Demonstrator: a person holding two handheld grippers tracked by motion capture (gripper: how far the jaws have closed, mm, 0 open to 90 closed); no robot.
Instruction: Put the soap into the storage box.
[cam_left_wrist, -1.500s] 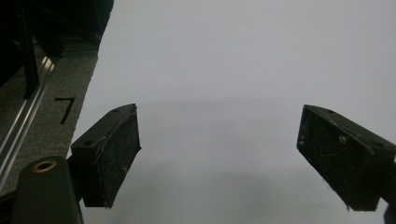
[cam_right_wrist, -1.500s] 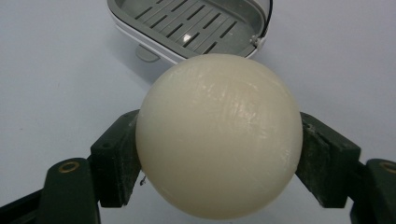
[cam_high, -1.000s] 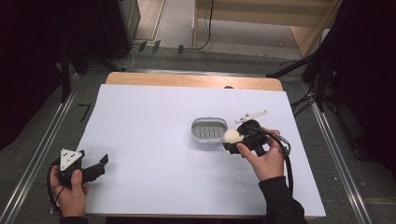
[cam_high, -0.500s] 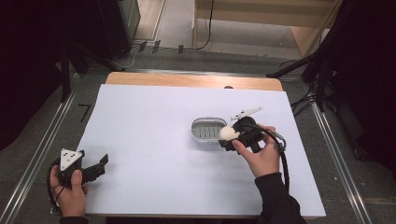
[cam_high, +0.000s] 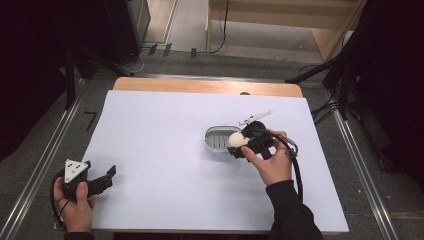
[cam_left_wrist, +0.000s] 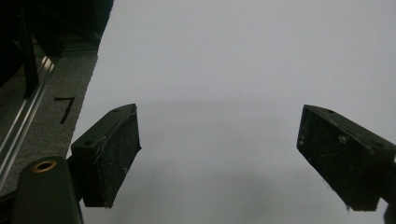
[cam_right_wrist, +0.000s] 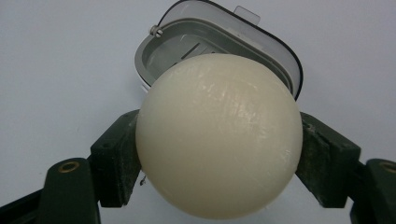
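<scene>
Black tool — dark sleeve

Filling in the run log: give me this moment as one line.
left tongs: open, low at table's near-left corner | right tongs: shut on cream ball | ball: over right end of grey oval dish | white sheet: otherwise bare

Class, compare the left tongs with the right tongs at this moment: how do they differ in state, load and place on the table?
The left tongs stand wide open; the right tongs are shut on a cream ball.
The left tongs hold nothing; the right tongs carry the ball.
The left tongs sit near the table's front left corner over bare white surface; the right tongs are at the grey oval dish, right of centre.
Both are black, two-jawed and hand-held.
</scene>
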